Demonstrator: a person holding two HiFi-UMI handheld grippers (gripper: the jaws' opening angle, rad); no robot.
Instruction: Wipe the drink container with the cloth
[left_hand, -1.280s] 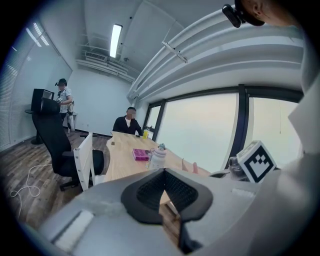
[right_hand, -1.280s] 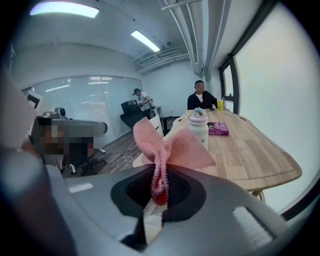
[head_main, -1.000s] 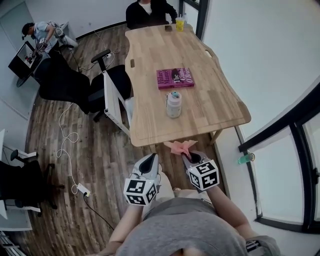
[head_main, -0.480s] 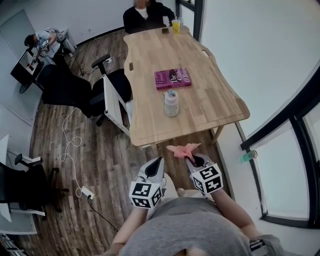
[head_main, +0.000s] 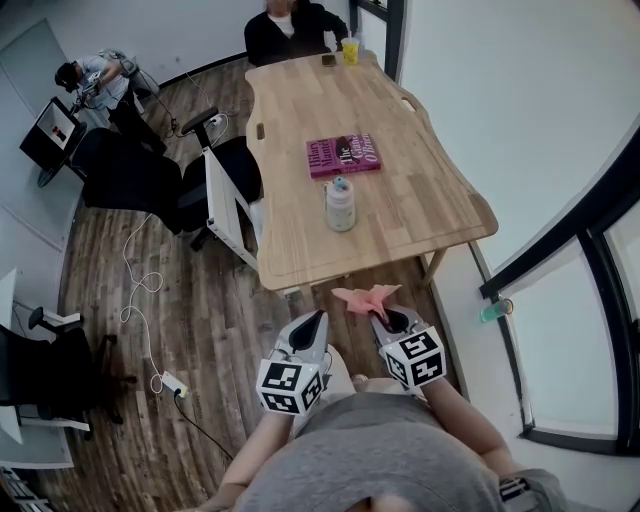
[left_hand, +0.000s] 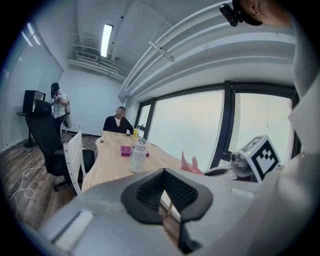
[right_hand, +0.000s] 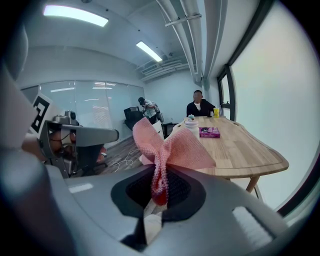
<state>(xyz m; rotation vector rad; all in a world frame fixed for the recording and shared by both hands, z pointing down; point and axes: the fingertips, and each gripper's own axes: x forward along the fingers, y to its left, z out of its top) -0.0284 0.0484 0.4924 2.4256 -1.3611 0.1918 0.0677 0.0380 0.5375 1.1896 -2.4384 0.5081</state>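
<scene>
Right hand-held gripper (right_hand: 159, 187) pinches a bunched, waffle-knit pink cloth (right_hand: 172, 145); left hand-held gripper (left_hand: 164, 172) sits closed, empty.

The drink container (head_main: 340, 205) — a pale bottle with a light cap — stands upright on the wooden table (head_main: 430, 190), toward its near end. The pink cloth (head_main: 366, 297), bunched and fanned out, sits pinched in the right gripper (head_main: 382, 318) — just short of the table's near edge

Person wears grey short-sleeved shirt (head_main: 370, 450). Shells of left gripper (head_main: 318, 320) and right gripper (head_main: 378, 316) pale grey; pads black, mesh-textured. White cube with black square markers on each: left cube (head_main: 288, 386), right cube (head_main: 413, 357).
</scene>
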